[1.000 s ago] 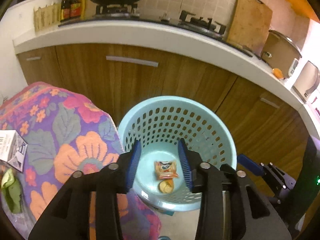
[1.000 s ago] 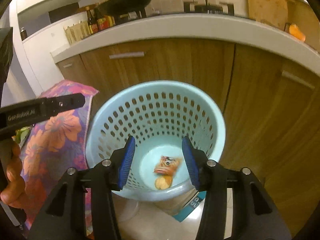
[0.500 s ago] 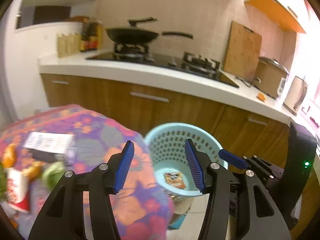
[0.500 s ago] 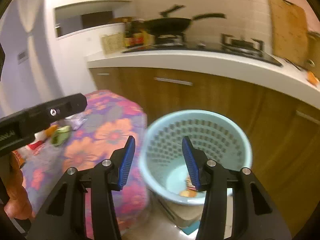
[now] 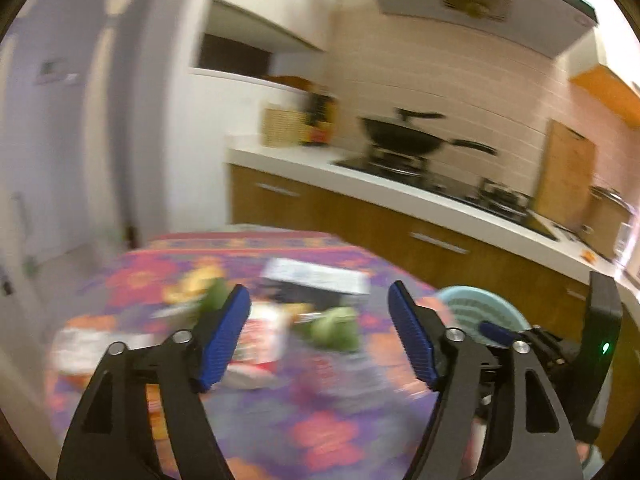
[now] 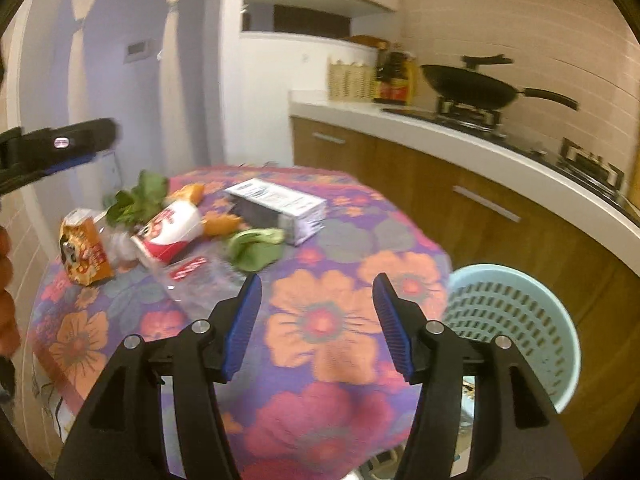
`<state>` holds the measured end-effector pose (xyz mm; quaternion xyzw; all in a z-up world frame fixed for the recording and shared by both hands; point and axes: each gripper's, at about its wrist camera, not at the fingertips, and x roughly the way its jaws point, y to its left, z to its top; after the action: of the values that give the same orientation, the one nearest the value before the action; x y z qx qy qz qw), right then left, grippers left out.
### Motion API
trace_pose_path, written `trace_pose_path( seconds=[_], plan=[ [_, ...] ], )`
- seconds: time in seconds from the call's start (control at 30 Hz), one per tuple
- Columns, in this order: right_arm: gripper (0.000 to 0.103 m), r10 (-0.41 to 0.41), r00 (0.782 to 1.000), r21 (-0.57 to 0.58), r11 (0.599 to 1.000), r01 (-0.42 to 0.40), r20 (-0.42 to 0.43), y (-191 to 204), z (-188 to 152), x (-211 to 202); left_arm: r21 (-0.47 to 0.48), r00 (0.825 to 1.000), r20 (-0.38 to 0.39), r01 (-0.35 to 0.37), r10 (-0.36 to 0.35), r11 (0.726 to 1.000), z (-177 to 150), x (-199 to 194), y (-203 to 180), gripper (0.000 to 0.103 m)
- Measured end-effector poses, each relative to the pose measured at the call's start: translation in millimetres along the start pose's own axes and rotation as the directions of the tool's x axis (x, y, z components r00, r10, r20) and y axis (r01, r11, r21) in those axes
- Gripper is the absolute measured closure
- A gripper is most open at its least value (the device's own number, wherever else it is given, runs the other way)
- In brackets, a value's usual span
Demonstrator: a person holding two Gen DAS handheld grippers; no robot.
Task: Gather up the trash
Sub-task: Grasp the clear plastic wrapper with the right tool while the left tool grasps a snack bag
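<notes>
Trash lies on the far side of a round table with a flowered cloth (image 6: 320, 320): a grey-white carton (image 6: 276, 204), a green leafy lump (image 6: 256, 246), a red-and-white paper cup (image 6: 170, 232), an orange snack bag (image 6: 82, 254), a clear plastic wrapper (image 6: 200, 276) and a leafy stalk (image 6: 136, 198). The light blue perforated basket (image 6: 516, 320) stands on the floor right of the table. My right gripper (image 6: 316, 312) hovers over the near cloth, jaws opening, nothing between them. My left gripper (image 5: 320, 336) points at the blurred trash, jaws opening and empty.
A wooden kitchen counter (image 6: 480, 184) with a white top runs behind the table and basket, carrying a black wok (image 6: 468, 84) on a stove and bottles (image 6: 394, 78). A person's hand (image 6: 6, 276) shows at the left edge. The other gripper (image 5: 560, 352) appears at the left wrist view's right.
Both grippers have swung left and up from over the basket toward the table. Their jaws now stand wider. The basket has slid to the right of both views.
</notes>
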<state>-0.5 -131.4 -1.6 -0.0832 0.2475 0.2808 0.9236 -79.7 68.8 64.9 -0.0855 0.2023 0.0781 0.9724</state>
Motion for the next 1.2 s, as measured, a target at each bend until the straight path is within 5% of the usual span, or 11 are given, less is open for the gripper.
trace_pose_path(
  seconds=[0.23, 0.4, 0.57, 0.77, 0.93, 1.13, 1.2],
  plan=[
    [0.04, 0.099, 0.995, -0.047, 0.994, -0.099, -0.006, 40.3, 1.3, 14.8, -0.06, 0.985, -0.046, -0.169, 0.166, 0.984, -30.3, -28.3, 83.9, 0.028],
    [0.04, 0.115, 0.993, -0.097, 0.988, -0.117, -0.028, 66.4, -2.1, 27.4, -0.165, 0.978, -0.119, -0.189, 0.171, 0.968, -48.9, -20.2, 131.1, 0.028],
    [0.039, 0.111, 0.992, -0.126, 0.985, -0.117, -0.056, 79.2, -6.6, 34.4, -0.17, 0.965, -0.201, -0.205, 0.17, 0.964, -64.5, -2.3, 147.5, 0.028],
    [0.031, 0.114, 0.992, -0.148, 0.982, -0.12, -0.05, 80.7, -6.8, 32.5, -0.233, 0.961, -0.263, -0.144, 0.08, 0.962, -74.5, 19.7, 157.2, 0.033],
    [0.024, 0.082, 0.995, -0.18, 0.98, -0.09, -0.051, 80.9, -8.0, 33.8, -0.248, 0.956, -0.294, -0.071, -0.005, 0.966, -81.4, 27.9, 148.9, 0.06],
    [0.024, 0.03, 0.995, -0.24, 0.969, -0.052, -0.096, 85.6, -4.6, 48.9, -0.203, 0.951, -0.298, 0.026, -0.087, 0.979, -81.9, 31.5, 121.6, 0.065],
    [0.024, 0.01, 0.994, -0.269, 0.962, -0.04, -0.112, 90.9, -3.3, 54.3, -0.189, 0.947, -0.307, 0.037, -0.095, 0.981, -82.3, 35.5, 113.8, 0.079]
  ],
)
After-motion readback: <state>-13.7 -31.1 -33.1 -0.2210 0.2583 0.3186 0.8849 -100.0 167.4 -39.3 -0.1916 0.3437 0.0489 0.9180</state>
